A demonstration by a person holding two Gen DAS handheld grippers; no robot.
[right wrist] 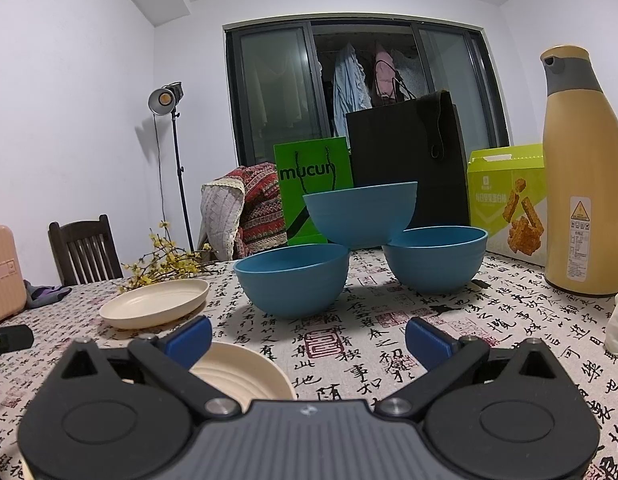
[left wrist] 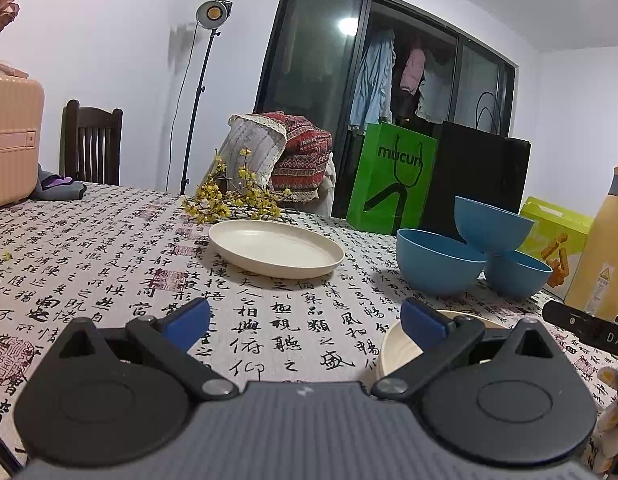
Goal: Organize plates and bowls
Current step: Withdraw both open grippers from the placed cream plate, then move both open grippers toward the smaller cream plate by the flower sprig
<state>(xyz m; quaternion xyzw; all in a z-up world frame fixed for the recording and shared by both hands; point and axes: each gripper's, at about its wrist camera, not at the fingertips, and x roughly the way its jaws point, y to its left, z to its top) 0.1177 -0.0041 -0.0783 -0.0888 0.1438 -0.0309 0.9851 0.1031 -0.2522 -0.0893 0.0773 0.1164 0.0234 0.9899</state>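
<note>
Three blue bowls stand on the table; the top bowl rests on the rims of the left bowl and the right bowl. In the left wrist view they appear at right: top bowl, left bowl, right bowl. A cream plate lies left of them. A second cream plate lies close under the grippers. My left gripper is open above the cloth. My right gripper is open, facing the bowls, with nothing between its fingers.
Behind the bowls stand a green paper bag, a black bag, a snack box and a tall yellow flask. Yellow flower sprigs lie at the back; a pink suitcase and a chair are at left.
</note>
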